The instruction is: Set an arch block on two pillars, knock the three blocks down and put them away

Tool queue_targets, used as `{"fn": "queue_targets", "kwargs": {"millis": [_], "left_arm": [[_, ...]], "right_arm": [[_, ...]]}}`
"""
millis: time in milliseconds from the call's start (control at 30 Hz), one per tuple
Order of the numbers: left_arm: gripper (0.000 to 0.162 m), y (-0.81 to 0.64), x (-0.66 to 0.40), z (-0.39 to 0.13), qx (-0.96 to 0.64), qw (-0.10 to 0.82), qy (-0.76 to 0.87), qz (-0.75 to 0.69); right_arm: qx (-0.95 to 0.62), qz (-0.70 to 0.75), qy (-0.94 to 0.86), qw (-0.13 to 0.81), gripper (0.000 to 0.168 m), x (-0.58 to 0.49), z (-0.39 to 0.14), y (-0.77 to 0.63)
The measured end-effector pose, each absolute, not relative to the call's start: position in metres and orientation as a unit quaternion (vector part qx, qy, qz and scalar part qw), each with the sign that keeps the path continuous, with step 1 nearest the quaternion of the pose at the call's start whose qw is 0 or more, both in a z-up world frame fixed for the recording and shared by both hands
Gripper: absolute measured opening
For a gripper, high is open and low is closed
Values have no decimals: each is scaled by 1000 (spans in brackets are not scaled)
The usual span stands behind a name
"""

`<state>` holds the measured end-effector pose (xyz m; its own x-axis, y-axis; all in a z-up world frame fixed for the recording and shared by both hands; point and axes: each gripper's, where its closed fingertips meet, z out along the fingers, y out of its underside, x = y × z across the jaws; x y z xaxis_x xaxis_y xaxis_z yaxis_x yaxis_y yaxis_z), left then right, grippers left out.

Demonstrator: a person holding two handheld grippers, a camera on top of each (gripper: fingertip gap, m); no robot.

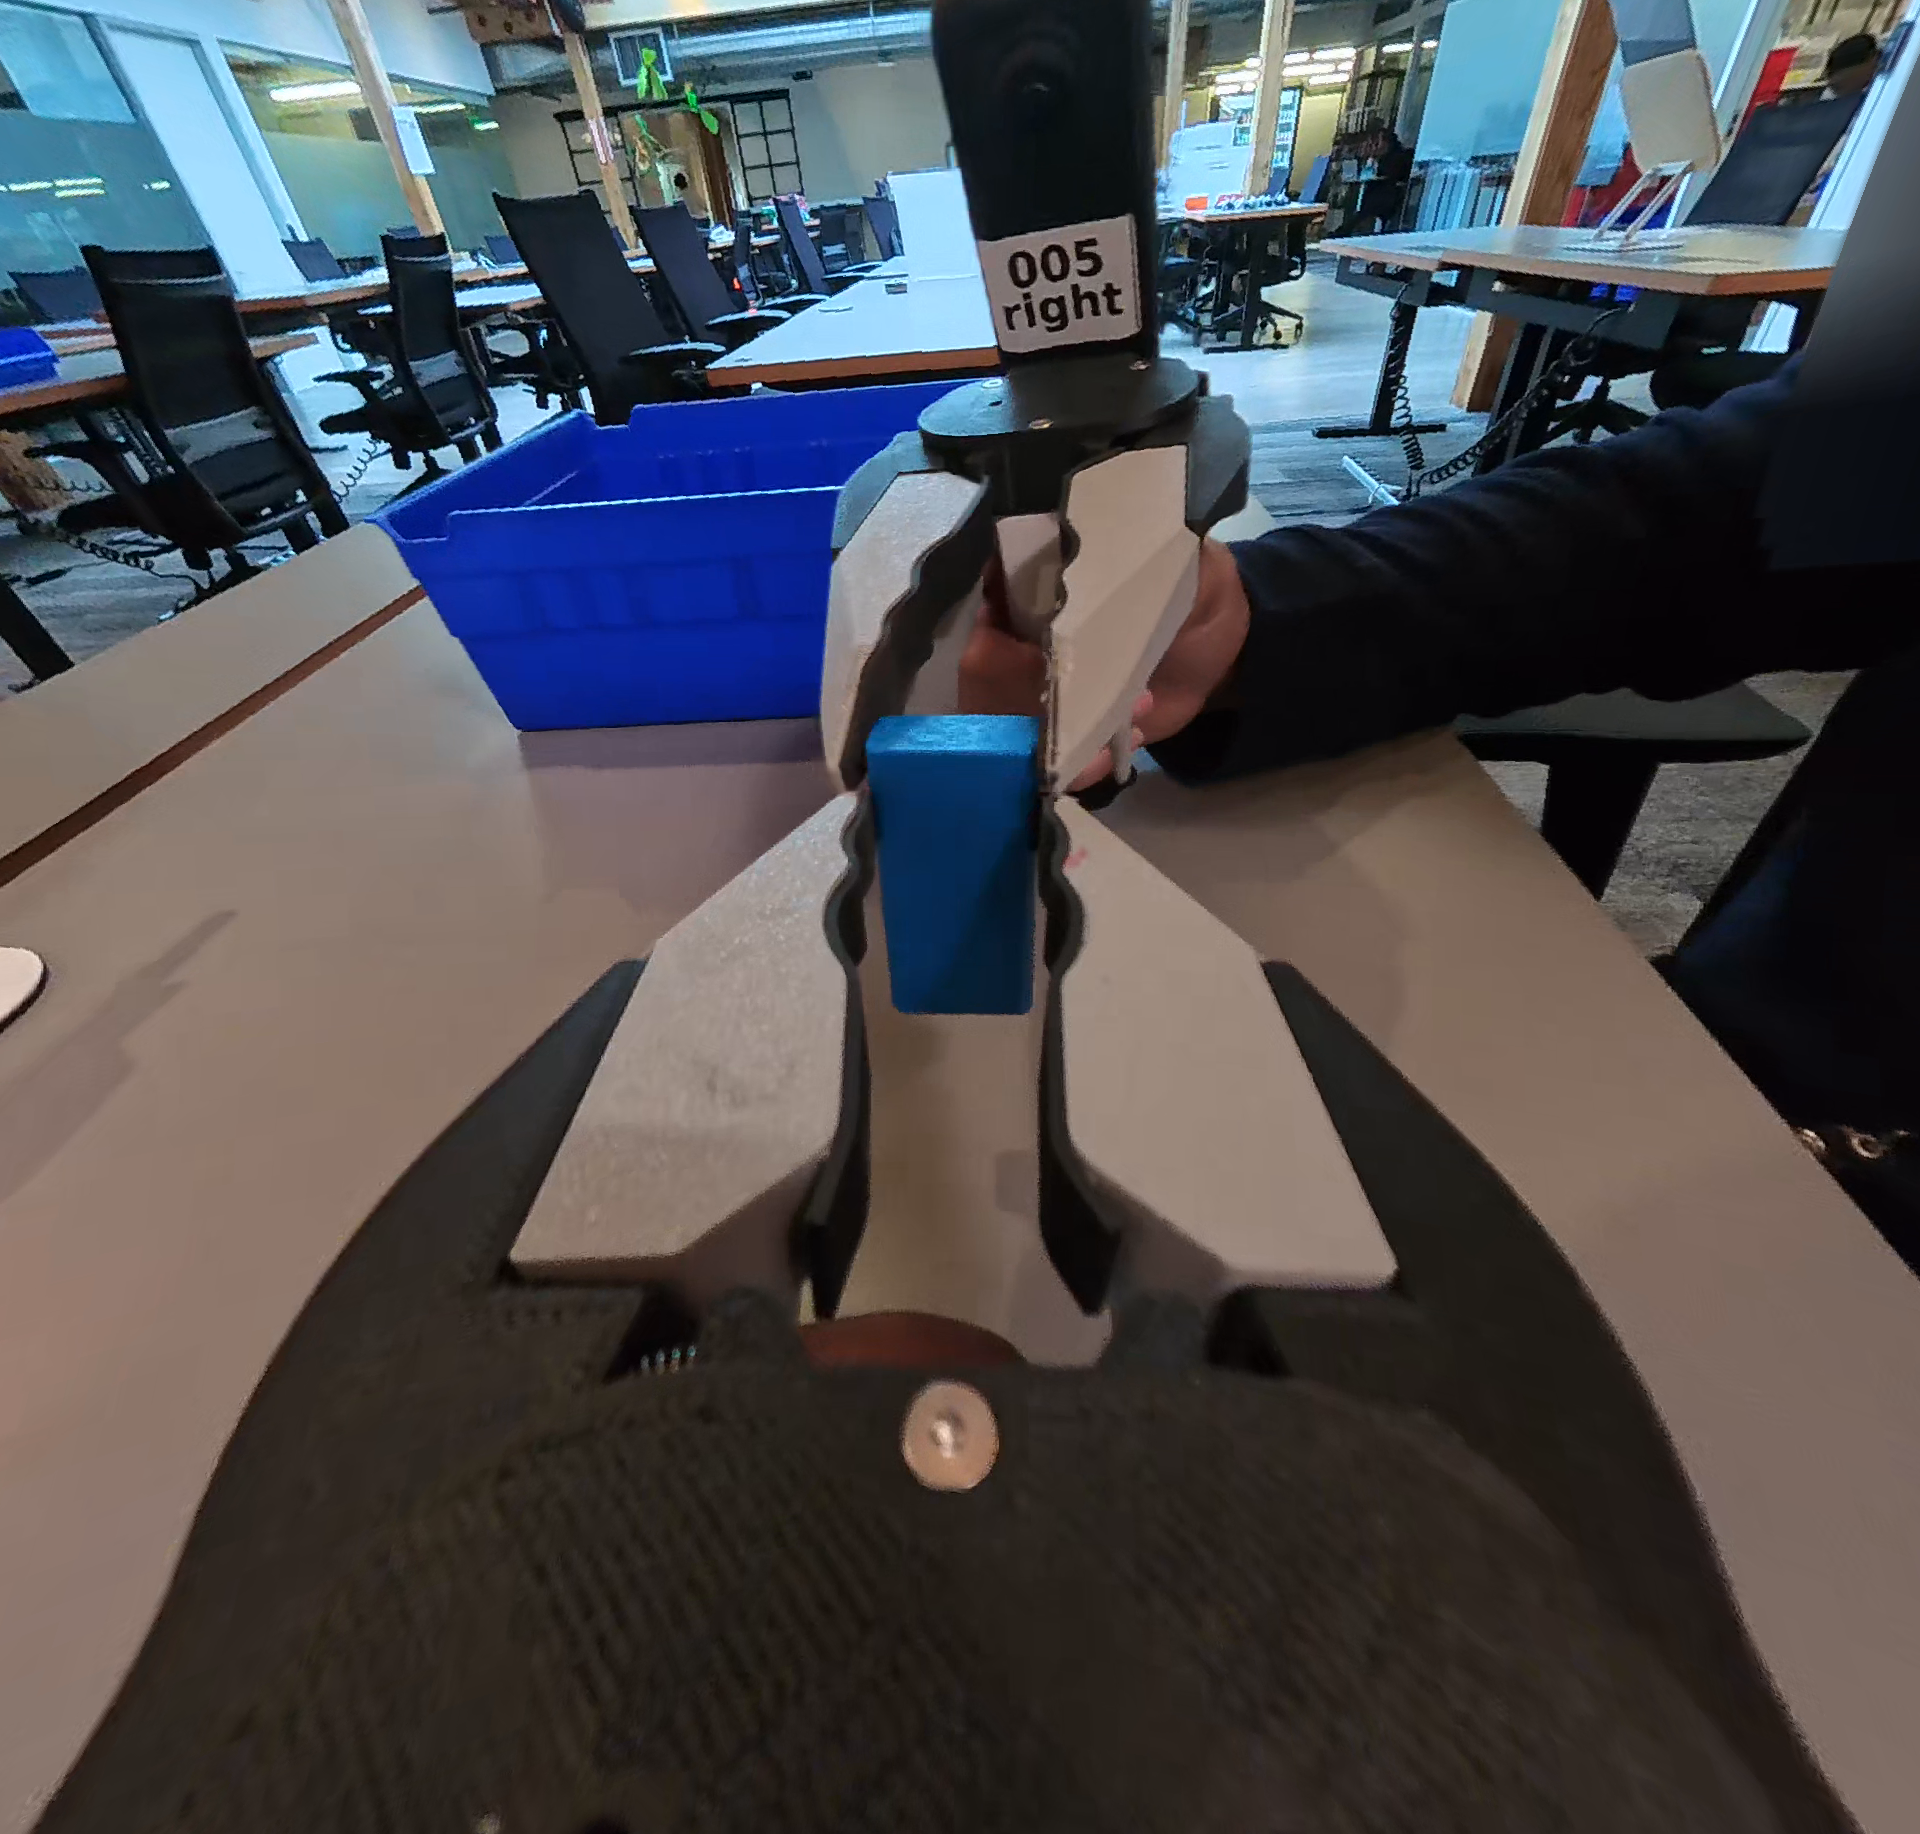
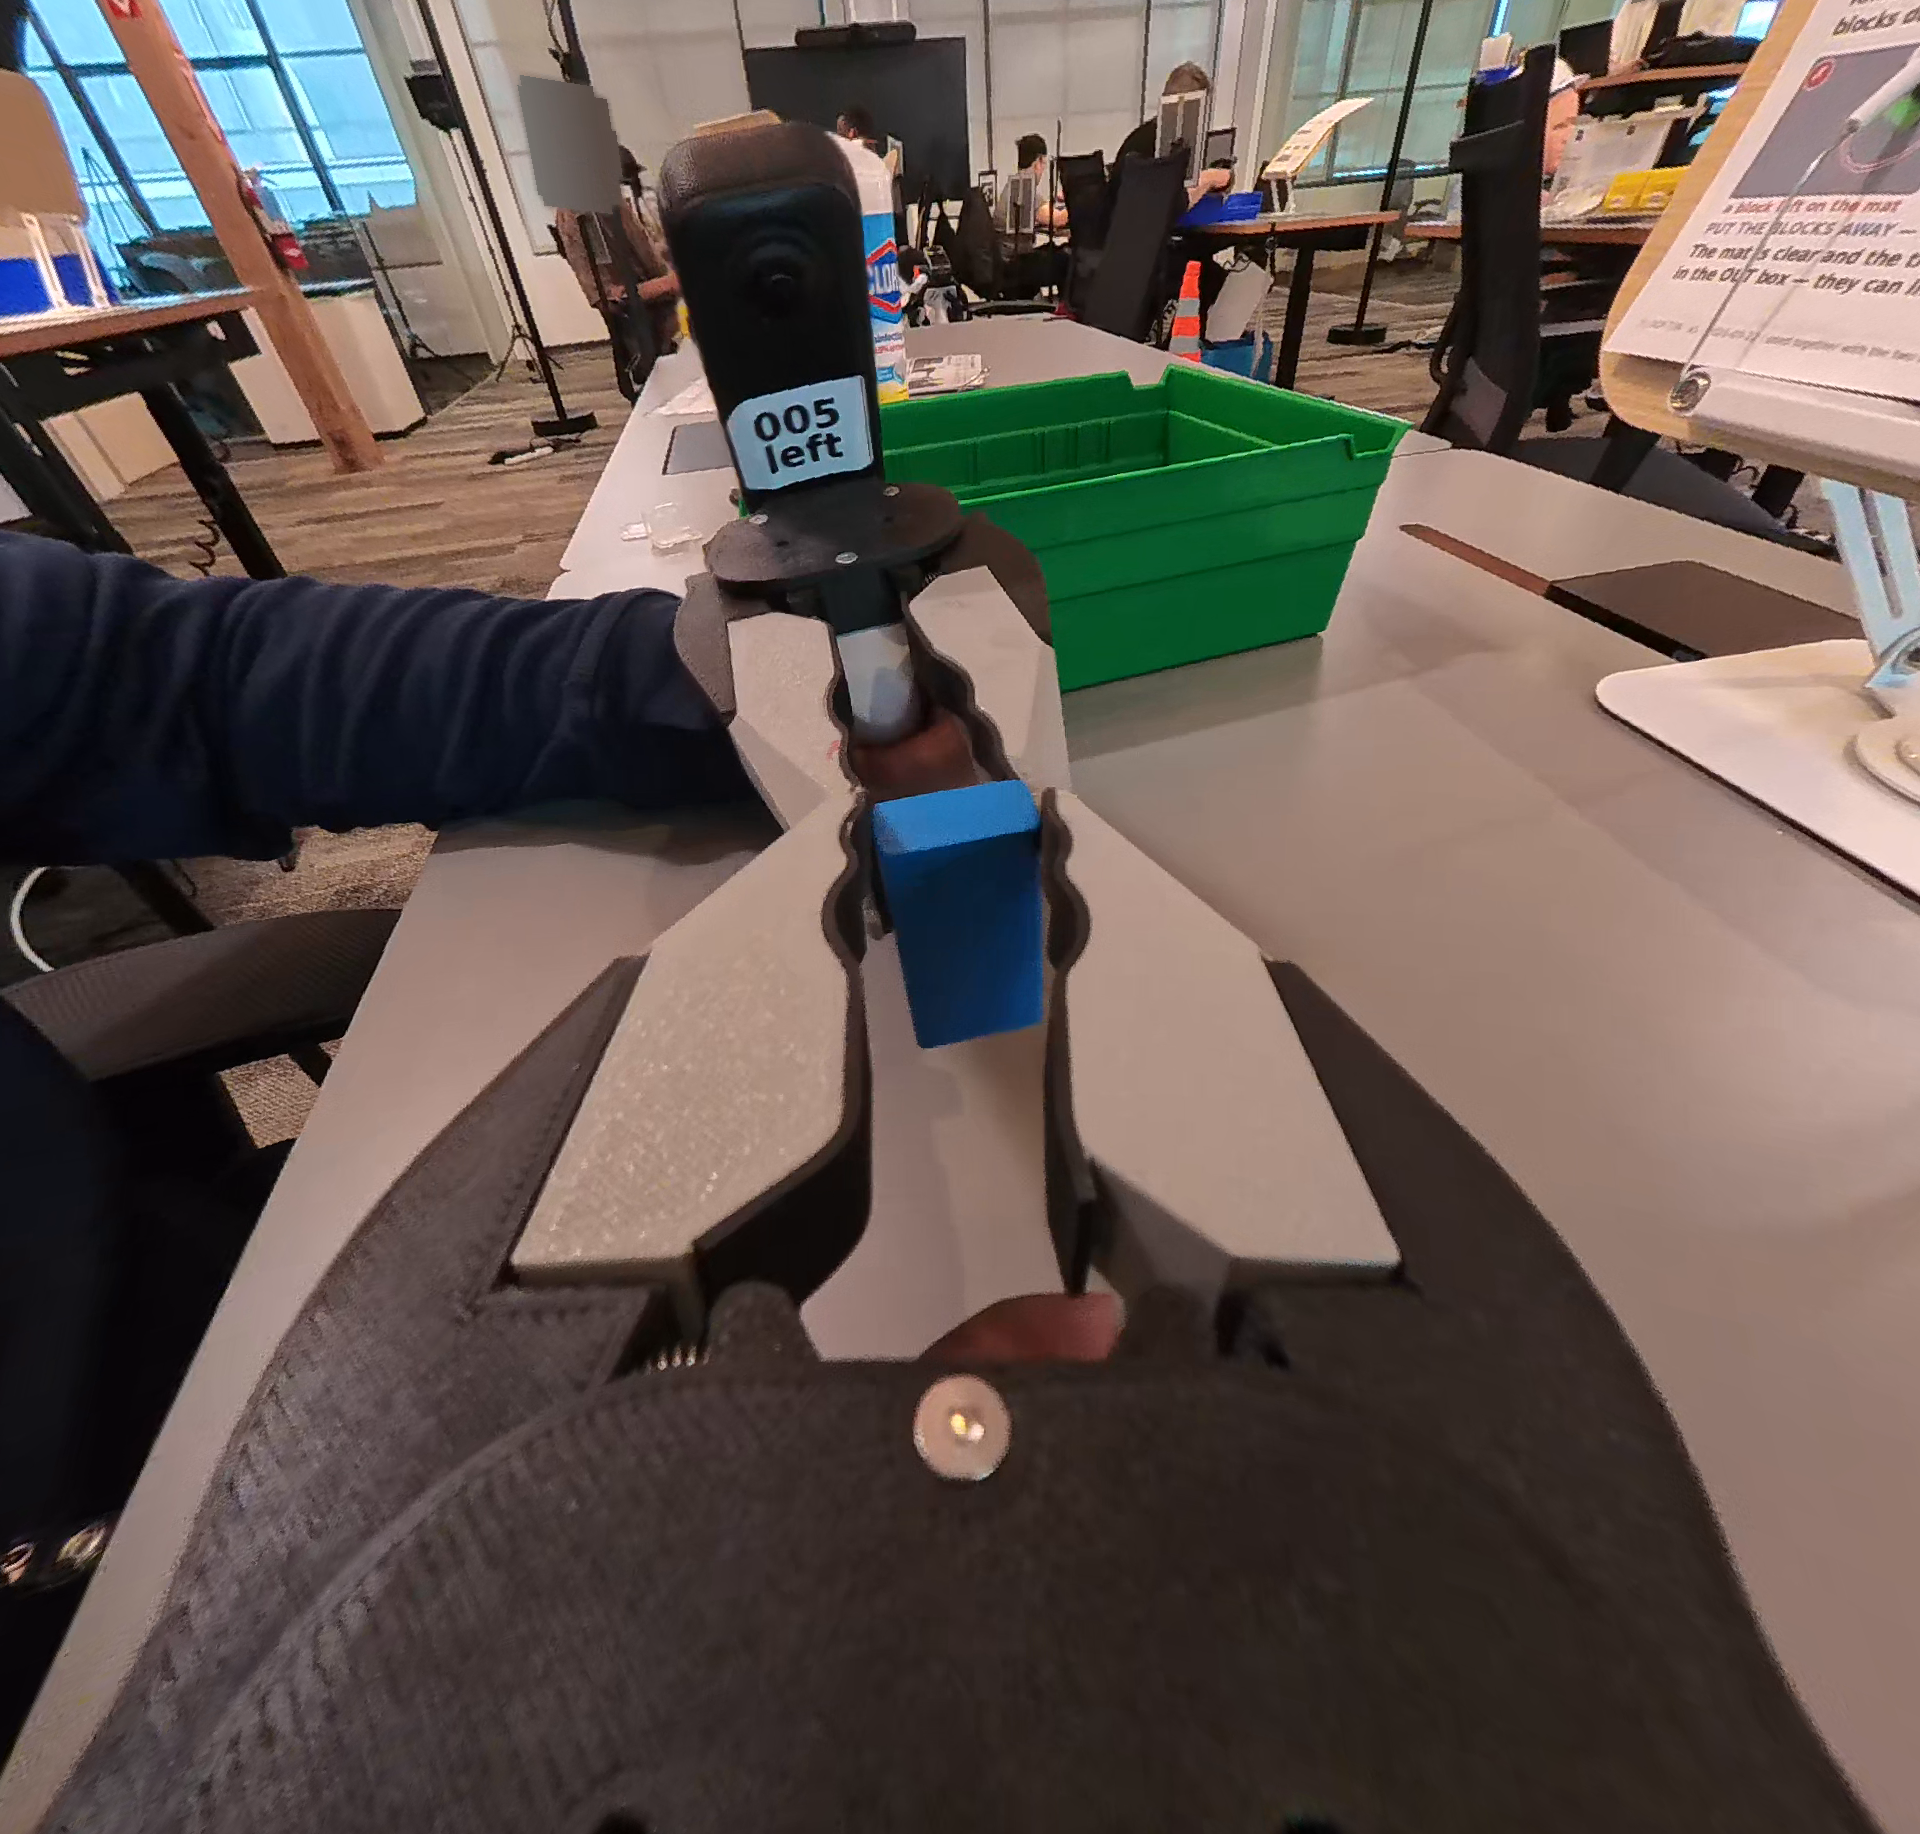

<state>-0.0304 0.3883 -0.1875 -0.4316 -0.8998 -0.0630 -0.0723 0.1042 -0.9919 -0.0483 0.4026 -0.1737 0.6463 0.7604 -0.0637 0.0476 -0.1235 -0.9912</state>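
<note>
Left wrist view: left claw [image 1: 951, 865] and right claw [image 2: 956, 901] both clamp same upright blue block [image 1: 956, 870] above table [image 1: 312, 849].

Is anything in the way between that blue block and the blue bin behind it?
Partly, yes. In the left wrist view the blue block sits between the left gripper's fingers. The right gripper meets it from the far side, standing in front of the blue bin's right end.

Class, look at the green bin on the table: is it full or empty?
Empty as far as visible: the green bin shows only bare inner walls and dividers; its floor is partly hidden behind the near wall.
</note>
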Motion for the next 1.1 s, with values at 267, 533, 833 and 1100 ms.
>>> {"fn": "queue_targets", "kwargs": {"millis": [267,533,833,1100], "left_arm": [[29,395,-26,-190,-405,376,632,-543],[49,408,-22,-202,-453,373,634,-503],[77,425,-32,-227,-536,329,633,-451],[77,425,-39,-230,-552,311,625,-457]], "right_arm": [[-692,320,-277,585,30,-43,-176,409],[-710,281,-264,589,30,-22,-181,421],[-757,245,-292,531,29,-11,-219,433],[-773,244,-293,507,30,-8,-227,432]]}}
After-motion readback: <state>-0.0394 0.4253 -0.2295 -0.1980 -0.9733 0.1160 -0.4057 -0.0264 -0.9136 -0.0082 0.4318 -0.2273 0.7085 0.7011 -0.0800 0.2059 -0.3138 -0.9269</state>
